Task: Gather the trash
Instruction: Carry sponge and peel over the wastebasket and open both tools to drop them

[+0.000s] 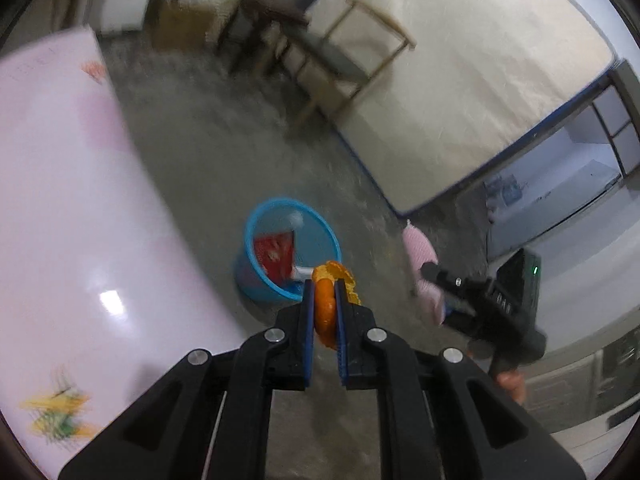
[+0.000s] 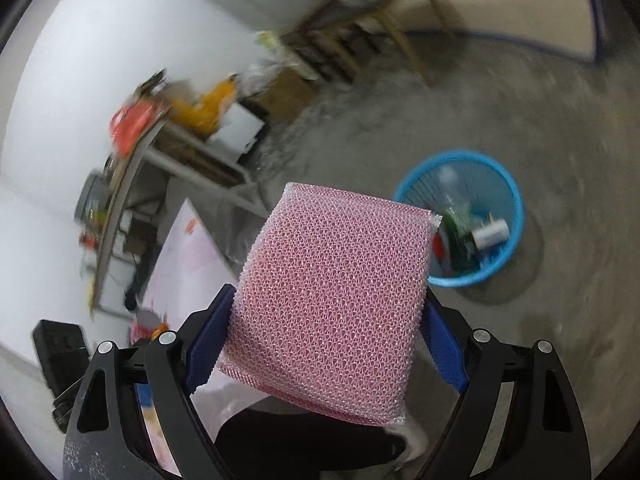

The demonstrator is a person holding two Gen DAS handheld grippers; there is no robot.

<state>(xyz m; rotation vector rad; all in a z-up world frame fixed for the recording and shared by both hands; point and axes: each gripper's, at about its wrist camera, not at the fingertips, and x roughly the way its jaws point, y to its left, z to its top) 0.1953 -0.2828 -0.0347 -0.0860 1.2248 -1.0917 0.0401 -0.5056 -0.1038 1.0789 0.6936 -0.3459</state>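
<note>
My left gripper (image 1: pixel 323 300) is shut on a piece of orange peel (image 1: pixel 326 304) and holds it in the air just right of the pink-covered table, near the rim of a blue trash basket (image 1: pixel 256 280) on the floor. My right gripper (image 2: pixel 328 320) is shut on a pink mesh scouring sponge (image 2: pixel 332 300); the sponge also shows in the left wrist view (image 1: pixel 422 264). The blue basket shows in the right wrist view (image 2: pixel 516 216) ahead to the right, holding a red packet, a bottle and other trash.
A table with a pink cloth (image 1: pixel 68 208) fills the left. A mattress (image 1: pixel 460 64) leans at the back with a wooden chair (image 1: pixel 340 64) before it. A cluttered shelf (image 2: pixel 132 168) and boxes (image 2: pixel 240 124) stand by the white wall. The floor is grey concrete.
</note>
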